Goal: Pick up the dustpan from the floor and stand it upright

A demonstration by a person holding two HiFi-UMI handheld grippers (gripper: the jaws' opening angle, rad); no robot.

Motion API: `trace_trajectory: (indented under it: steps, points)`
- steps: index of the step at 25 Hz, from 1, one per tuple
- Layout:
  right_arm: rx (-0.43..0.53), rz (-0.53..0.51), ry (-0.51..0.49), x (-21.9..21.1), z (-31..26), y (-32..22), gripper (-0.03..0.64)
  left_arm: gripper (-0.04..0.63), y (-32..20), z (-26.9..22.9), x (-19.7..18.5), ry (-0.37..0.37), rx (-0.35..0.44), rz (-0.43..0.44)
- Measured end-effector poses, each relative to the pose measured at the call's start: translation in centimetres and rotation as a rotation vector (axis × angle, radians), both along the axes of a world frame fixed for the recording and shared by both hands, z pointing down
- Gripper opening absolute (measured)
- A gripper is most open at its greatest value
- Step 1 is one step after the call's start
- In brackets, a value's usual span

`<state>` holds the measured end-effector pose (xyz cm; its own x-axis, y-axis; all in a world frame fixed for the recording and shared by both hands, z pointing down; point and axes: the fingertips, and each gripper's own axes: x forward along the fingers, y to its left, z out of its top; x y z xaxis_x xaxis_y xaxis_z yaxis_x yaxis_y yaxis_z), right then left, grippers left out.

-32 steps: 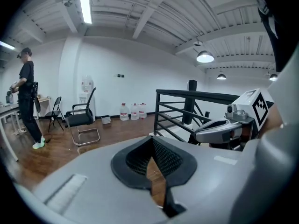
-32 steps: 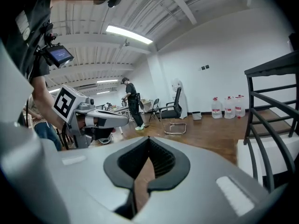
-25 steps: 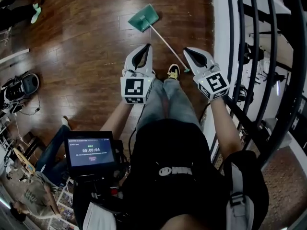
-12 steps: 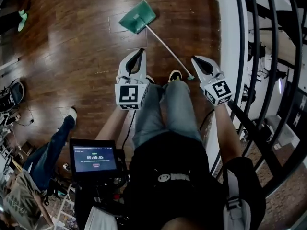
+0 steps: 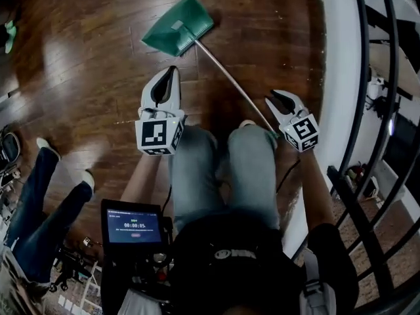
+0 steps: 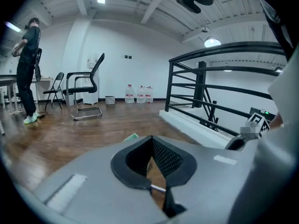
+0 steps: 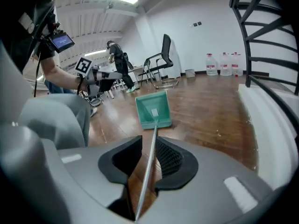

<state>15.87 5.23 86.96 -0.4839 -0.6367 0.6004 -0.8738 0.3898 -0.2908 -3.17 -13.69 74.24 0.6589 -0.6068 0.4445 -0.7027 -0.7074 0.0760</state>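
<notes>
Both dropped lower: right hand-held gripper (image 5: pixel 274 99) jaws opening, dustpan handle (image 7: pixel 146 172) between them; left hand-held gripper (image 5: pixel 172 69) clenched.

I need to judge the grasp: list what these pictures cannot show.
- Head view: the near end of the handle, hidden behind the right tool, whose jaws are opening with it between them.
- Left gripper view: the dustpan, all but a green corner behind the left tool.
- Head view: the screen text, too small.

Left gripper (image 6: pixel 152 140) closed, office chair (image 6: pixel 84 90), railing (image 6: pixel 201 85)
</notes>
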Motion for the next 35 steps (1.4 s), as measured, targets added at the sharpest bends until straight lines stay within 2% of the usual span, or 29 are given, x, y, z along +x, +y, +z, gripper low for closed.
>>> trace_trajectory:
  steps: [2,4,7,11,15,19,20,22,26,30,35]
  points:
    - [-0.037,-0.016,-0.008,0.0,4.2,0.7,0.109,0.020,-1.7,1.9,-0.3,0.042,-0.008,-0.019]
    - [-0.088,-0.052,-0.024,-0.7,8.6,1.5,0.142,0.020,-3.6,3.1,-0.5,0.080,0.018,-0.040]
    - [-0.160,-0.145,-0.035,-2.7,14.5,2.8,0.170,0.020,-4.8,4.5,-0.1,0.073,0.096,-0.020]
    - [-0.247,-0.226,-0.045,-4.8,18.5,5.5,0.189,0.020,-4.2,6.4,0.3,0.054,0.115,0.020]
    - [-0.341,-0.257,-0.084,-5.3,19.6,7.0,0.198,0.020,-4.8,6.6,-0.6,0.059,0.135,-0.013]
    - [-0.437,-0.282,-0.133,-5.7,20.4,8.5,0.194,0.020,-4.5,6.1,-0.6,0.031,0.172,0.005]
    - [-0.460,-0.290,-0.145,-5.8,20.7,8.9,0.172,0.020,-4.5,5.9,-0.7,0.022,0.186,0.008]
    - [-0.507,-0.306,-0.170,-6.2,21.4,9.7,0.062,0.020,-4.8,5.6,-1.1,0.016,0.210,0.000]
    - [-0.601,-0.335,-0.208,-6.5,22.5,11.0,0.027,0.020,-5.3,4.7,-1.1,0.051,0.219,-0.012]
    - [-0.695,-0.335,-0.198,-4.9,20.9,10.2,0.010,0.020,-4.9,2.8,0.1,0.066,0.230,0.014]
    - [-0.821,-0.312,-0.133,-3.4,15.5,7.6,0.002,0.020,-3.4,-0.9,0.5,0.072,0.183,0.015]
